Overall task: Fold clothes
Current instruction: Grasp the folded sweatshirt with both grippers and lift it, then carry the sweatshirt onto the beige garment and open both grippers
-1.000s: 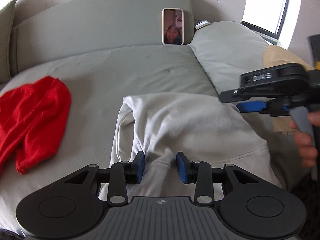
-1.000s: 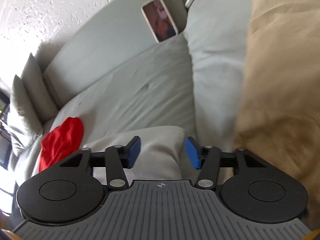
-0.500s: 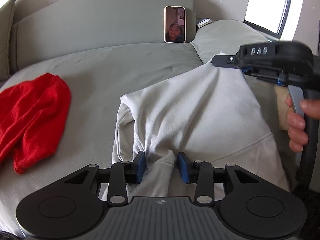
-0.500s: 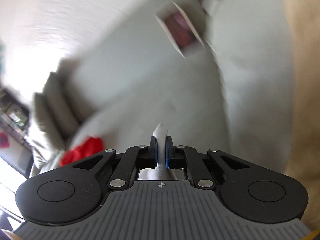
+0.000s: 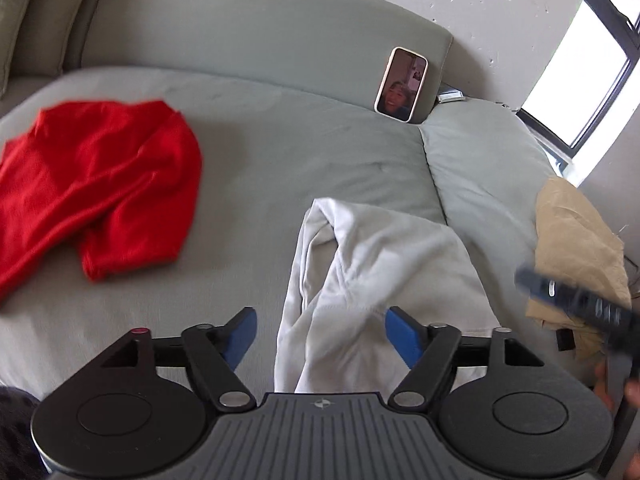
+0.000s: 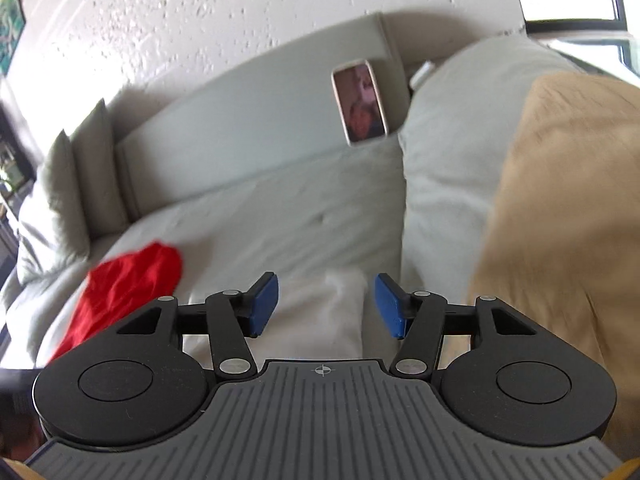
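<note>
A pale grey sweatshirt (image 5: 384, 264) lies folded on the grey sofa seat (image 5: 280, 168), with its near end running under my left gripper (image 5: 322, 334). That gripper's jaws are opening, and the blue pads stand wide on either side of the cloth without pressing it. My right gripper (image 6: 326, 304) hovers over the same sweatshirt (image 6: 328, 312); its jaws are opening too, with nothing pinched. In the left wrist view the right gripper (image 5: 576, 304) shows as a dark blur at the right edge. A crumpled red garment (image 5: 92, 188) rests to the left.
A phone (image 5: 401, 85) leans against the sofa back. A large grey cushion (image 5: 484, 168) sits to the right, with a tan cloth (image 5: 576, 248) draped over it. Two cushions (image 6: 76, 176) stand at the far left end. A window (image 5: 580, 80) lies beyond the sofa.
Both grippers held the pale sweatshirt half a second ago and lifted its far part; now both have let go and drawn back, and the sweatshirt lies flat and narrower.
</note>
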Action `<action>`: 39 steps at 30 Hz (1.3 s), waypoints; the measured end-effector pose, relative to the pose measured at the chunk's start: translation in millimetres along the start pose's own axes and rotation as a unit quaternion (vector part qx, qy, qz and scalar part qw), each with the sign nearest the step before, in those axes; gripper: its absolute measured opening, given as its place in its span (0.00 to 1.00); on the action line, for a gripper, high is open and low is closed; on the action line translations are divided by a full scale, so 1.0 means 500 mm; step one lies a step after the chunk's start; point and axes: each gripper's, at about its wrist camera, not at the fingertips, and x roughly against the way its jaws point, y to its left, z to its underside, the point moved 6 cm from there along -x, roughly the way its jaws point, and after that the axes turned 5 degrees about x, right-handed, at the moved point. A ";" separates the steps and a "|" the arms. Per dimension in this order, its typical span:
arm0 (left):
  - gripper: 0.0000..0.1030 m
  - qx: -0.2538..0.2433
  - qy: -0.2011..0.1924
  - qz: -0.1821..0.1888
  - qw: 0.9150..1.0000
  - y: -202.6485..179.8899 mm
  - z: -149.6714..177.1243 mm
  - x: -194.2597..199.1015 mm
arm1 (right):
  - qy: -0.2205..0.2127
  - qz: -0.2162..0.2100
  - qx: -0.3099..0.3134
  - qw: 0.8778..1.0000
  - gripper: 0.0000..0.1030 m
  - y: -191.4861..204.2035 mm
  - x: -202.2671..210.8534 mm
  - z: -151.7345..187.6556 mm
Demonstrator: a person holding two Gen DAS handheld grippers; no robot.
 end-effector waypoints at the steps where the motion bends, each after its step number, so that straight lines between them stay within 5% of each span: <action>1: 0.70 0.001 0.011 0.003 1.000 0.002 0.006 -0.010 | 0.012 -0.001 0.004 1.000 0.58 0.003 0.008 0.014; 4: 0.70 0.015 0.051 0.017 0.998 0.008 0.026 -0.049 | 0.042 -0.004 0.000 0.999 0.58 0.006 0.020 0.056; 9: 0.71 0.013 0.052 0.031 0.998 -0.001 0.023 -0.075 | 0.085 0.006 -0.078 0.993 0.59 -0.034 -0.019 0.093; 14: 0.41 -0.045 0.039 0.012 0.998 -0.044 0.029 -0.086 | 0.067 -0.001 -0.122 0.990 0.60 -0.052 -0.081 0.108; 17: 0.18 -0.096 0.024 -0.005 0.995 -0.086 0.040 -0.083 | 0.061 0.027 -0.052 0.996 0.51 -0.025 -0.098 0.106; 19: 0.16 -0.138 0.011 -0.027 0.990 -0.112 0.048 -0.082 | 0.059 0.025 0.007 0.998 0.27 0.004 -0.095 0.104; 21: 0.15 -0.175 -0.009 -0.054 0.983 -0.132 0.058 -0.073 | 0.056 0.027 0.055 0.997 0.14 0.031 -0.091 0.104; 25: 0.13 -0.219 -0.049 -0.088 0.970 -0.162 0.063 -0.046 | 0.021 0.072 0.150 0.986 0.09 0.080 -0.064 0.099; 33: 0.13 -0.270 -0.134 -0.061 0.951 -0.253 0.021 0.051 | -0.084 0.101 0.197 0.971 0.08 0.118 0.077 0.032; 36: 0.13 -0.295 -0.153 -0.022 0.943 -0.314 0.000 0.080 | -0.114 0.116 0.165 0.973 0.08 0.100 0.145 0.000; 39: 0.13 -0.290 -0.133 0.041 0.947 -0.382 -0.030 0.082 | -0.148 0.142 0.128 0.970 0.08 0.065 0.219 -0.034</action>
